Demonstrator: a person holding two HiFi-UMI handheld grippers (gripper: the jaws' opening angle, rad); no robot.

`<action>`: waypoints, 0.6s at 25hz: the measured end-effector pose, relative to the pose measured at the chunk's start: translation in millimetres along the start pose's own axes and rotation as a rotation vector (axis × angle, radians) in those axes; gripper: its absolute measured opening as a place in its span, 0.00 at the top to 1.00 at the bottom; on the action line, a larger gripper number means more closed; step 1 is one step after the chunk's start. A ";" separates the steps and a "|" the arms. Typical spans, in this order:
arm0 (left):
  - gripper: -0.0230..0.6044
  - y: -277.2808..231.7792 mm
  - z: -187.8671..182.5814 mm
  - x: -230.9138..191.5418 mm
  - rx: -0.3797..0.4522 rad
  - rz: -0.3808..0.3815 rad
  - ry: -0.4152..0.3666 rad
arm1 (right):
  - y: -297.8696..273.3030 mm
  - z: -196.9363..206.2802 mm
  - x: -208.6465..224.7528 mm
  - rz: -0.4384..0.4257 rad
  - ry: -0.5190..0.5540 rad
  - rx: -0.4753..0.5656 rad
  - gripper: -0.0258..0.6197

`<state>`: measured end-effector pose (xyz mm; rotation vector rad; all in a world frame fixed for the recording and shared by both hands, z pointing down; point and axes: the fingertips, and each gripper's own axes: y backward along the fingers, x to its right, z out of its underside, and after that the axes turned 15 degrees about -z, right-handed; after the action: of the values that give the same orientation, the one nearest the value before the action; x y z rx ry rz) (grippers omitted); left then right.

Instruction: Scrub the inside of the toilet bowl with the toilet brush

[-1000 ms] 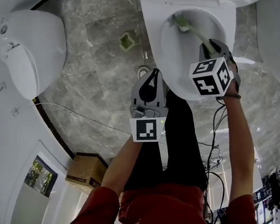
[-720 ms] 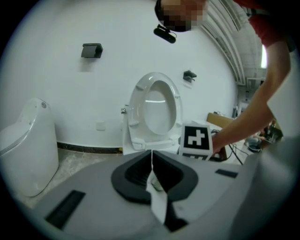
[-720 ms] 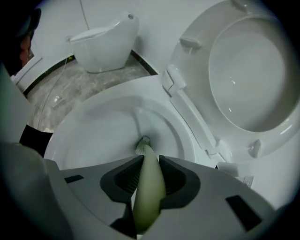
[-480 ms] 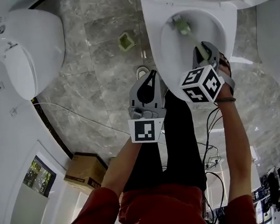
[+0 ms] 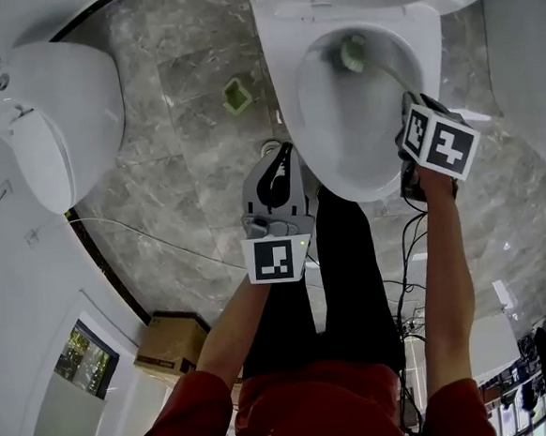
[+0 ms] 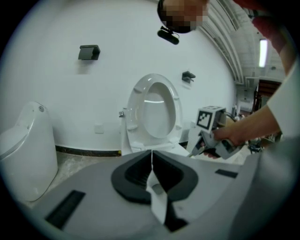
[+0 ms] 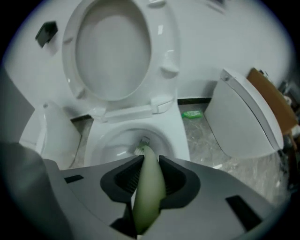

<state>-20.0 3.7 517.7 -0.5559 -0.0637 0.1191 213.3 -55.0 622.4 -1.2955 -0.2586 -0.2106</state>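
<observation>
In the head view the white toilet bowl (image 5: 286, 89) lies open at the top centre. A pale green toilet brush reaches into it, and its bristle head (image 5: 352, 54) rests against the far inner wall. My right gripper (image 5: 407, 98) hangs over the bowl's right rim, shut on the brush handle (image 7: 149, 187). The right gripper view looks steeply down along the handle to the bristle head (image 7: 139, 149) inside the bowl (image 7: 110, 145). My left gripper (image 5: 276, 158) hovers over the floor just left of the bowl. Its pads (image 6: 152, 157) are shut together with nothing between them.
A second toilet (image 5: 48, 108) stands at the left and another white fixture (image 5: 529, 60) at the right. The green brush holder (image 5: 236, 95) sits on the marble floor beside the bowl, near a floor drain (image 5: 269, 149). A cardboard box (image 5: 170, 343) and cables (image 5: 417, 248) lie near my legs.
My right gripper has rolled and shifted right to the bowl's right rim, and the brush head has swept along the far inside wall. The left gripper has barely moved.
</observation>
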 end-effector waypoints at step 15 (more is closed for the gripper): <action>0.97 10.0 -33.9 29.0 0.049 0.031 -0.028 | 48.7 13.3 53.4 -0.041 -0.337 0.133 0.81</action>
<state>10.9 -1.8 484.4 -0.5069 -0.0788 0.1586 277.6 -30.1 597.3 -1.1906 -0.5771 -0.0071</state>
